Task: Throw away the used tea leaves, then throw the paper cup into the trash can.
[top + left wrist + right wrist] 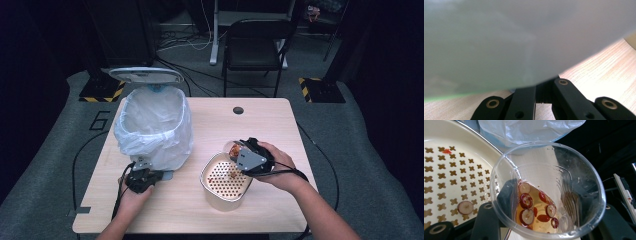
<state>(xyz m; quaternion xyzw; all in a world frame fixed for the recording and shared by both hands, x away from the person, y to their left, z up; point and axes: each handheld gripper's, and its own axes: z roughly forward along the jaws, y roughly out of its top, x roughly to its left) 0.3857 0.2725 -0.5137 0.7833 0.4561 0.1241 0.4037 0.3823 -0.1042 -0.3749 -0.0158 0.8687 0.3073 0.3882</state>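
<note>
Right gripper (pixel 239 152) clamped on tilted clear cup (pixel 547 190) of amber liquid and red slices over perforated strainer pot (pixel 226 181) near table's (pixel 200 210) front edge; left gripper (pixel 145 172) closed against bagged bin (pixel 154 127).

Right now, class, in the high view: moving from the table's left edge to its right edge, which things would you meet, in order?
Left gripper → bag-lined trash bin → perforated strainer pot → right gripper holding a clear plastic cup tipped over the pot.

A large "6" is marked on the grey floor mat (pixel 100 121), left of the table.
</note>
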